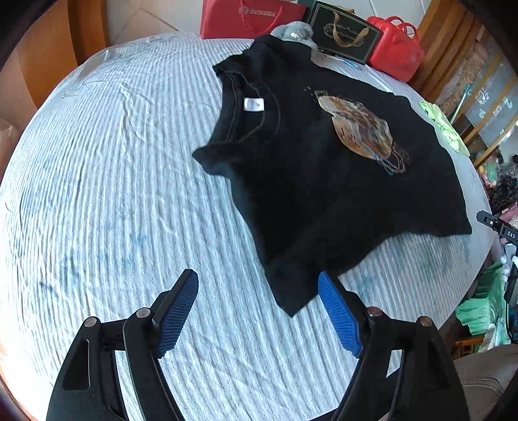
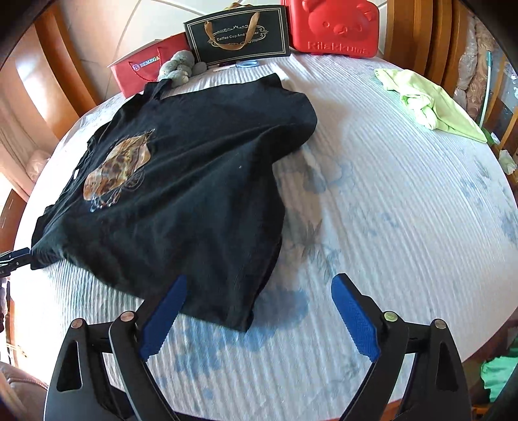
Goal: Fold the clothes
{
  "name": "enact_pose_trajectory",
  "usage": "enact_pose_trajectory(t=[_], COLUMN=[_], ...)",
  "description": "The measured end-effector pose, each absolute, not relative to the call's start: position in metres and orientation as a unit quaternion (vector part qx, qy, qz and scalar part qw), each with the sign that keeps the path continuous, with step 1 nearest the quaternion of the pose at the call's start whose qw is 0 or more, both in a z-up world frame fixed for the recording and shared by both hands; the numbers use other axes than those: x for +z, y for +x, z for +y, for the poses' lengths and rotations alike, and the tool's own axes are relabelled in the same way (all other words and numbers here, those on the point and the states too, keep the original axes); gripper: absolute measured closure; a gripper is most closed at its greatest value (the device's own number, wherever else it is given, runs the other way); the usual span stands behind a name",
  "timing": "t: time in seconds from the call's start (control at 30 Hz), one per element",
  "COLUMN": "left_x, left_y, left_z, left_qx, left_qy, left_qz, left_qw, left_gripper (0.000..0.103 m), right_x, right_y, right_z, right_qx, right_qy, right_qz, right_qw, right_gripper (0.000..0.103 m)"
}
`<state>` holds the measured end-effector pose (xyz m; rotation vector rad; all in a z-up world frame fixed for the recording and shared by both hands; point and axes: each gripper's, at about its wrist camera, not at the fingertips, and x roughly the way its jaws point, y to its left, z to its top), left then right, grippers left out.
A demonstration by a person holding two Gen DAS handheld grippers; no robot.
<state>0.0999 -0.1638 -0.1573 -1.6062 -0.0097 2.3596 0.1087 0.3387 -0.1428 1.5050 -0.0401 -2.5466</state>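
A black T-shirt (image 1: 310,181) with a brown print lies spread on the round table's pale ribbed cloth (image 1: 113,194), collar to the left in the left wrist view. My left gripper (image 1: 259,291) is open above the cloth, and the shirt's near corner lies between its blue pads (image 1: 178,311) without being pinched. In the right wrist view the same T-shirt (image 2: 181,200) lies left of centre. My right gripper (image 2: 259,301) is open wide over the shirt's near hem corner, its blue pads (image 2: 354,319) clear of the fabric.
At the table's far edge stand a red paper bag (image 1: 246,16), a black gift box (image 2: 238,32), a red bear-shaped case (image 2: 336,26) and a grey plush toy (image 2: 176,68). A crumpled light green cloth (image 2: 430,103) lies at the right. Wooden chairs ring the table.
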Motion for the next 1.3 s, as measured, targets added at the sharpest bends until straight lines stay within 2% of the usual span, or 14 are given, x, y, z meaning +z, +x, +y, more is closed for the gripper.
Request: enact_pose_trajectory(t=[0.43, 0.5, 0.57, 0.6, 0.63, 0.67, 0.7, 0.73, 0.8, 0.83, 1.07, 1.13, 1.2, 1.3], left_x=[-0.170, -0.169, -0.169, -0.167, -0.163, -0.159, -0.154, -0.148, -0.133, -0.124, -0.055, -0.043, -0.037, -0.038], left_y=[0.105, 0.102, 0.097, 0.096, 0.095, 0.093, 0.091, 0.089, 0.084, 0.080, 0.018, -0.015, -0.055, -0.124], left_z=[-0.123, -0.119, -0.116, -0.115, -0.114, -0.114, -0.115, -0.116, -0.119, -0.120, -0.119, -0.114, -0.106, -0.094], left_qx=[0.832, 0.835, 0.834, 0.834, 0.836, 0.837, 0.838, 0.837, 0.838, 0.838, 0.852, 0.857, 0.861, 0.859], left_qy=[-0.530, -0.527, -0.529, -0.528, -0.526, -0.524, -0.523, -0.523, -0.518, -0.515, -0.476, -0.467, -0.464, -0.473], left_qz=[0.071, 0.070, 0.066, 0.062, 0.058, 0.054, 0.045, 0.034, 0.014, 0.004, -0.029, -0.030, -0.034, -0.051], left_qw=[0.146, 0.145, 0.144, 0.148, 0.147, 0.146, 0.149, 0.156, 0.170, 0.179, 0.217, 0.215, 0.207, 0.192], left_gripper=[0.025, 0.029, 0.045, 0.061, 0.073, 0.092, 0.092, 0.092, 0.093, 0.093, 0.093, 0.093, 0.093, 0.093], right_x=[-0.163, -0.165, -0.170, -0.173, -0.175, -0.173, -0.170, -0.166, -0.159, -0.154, -0.082, -0.067, -0.052, -0.036], right_y=[0.132, 0.129, 0.124, 0.121, 0.119, 0.117, 0.115, 0.114, 0.110, 0.108, 0.064, 0.032, -0.008, -0.073], right_z=[0.313, 0.307, 0.301, 0.298, 0.298, 0.299, 0.299, 0.298, 0.295, 0.294, 0.318, 0.322, 0.327, 0.329], right_qx=[-0.856, -0.861, -0.861, -0.858, -0.854, -0.856, -0.856, -0.855, -0.853, -0.854, -0.887, -0.893, -0.900, -0.905], right_qy=[0.508, 0.498, 0.493, 0.496, 0.502, 0.501, 0.501, 0.502, 0.505, 0.502, 0.441, 0.427, 0.413, 0.400], right_qz=[0.034, 0.056, 0.082, 0.091, 0.085, 0.071, 0.069, 0.070, 0.073, 0.069, -0.006, -0.013, -0.005, 0.010], right_qw=[0.090, 0.090, 0.094, 0.097, 0.102, 0.106, 0.105, 0.108, 0.114, 0.118, 0.139, 0.140, 0.140, 0.142], right_gripper=[0.012, 0.012, 0.012, 0.014, 0.023, 0.039, 0.048, 0.067, 0.083, 0.086, 0.089, 0.090, 0.096, 0.096])
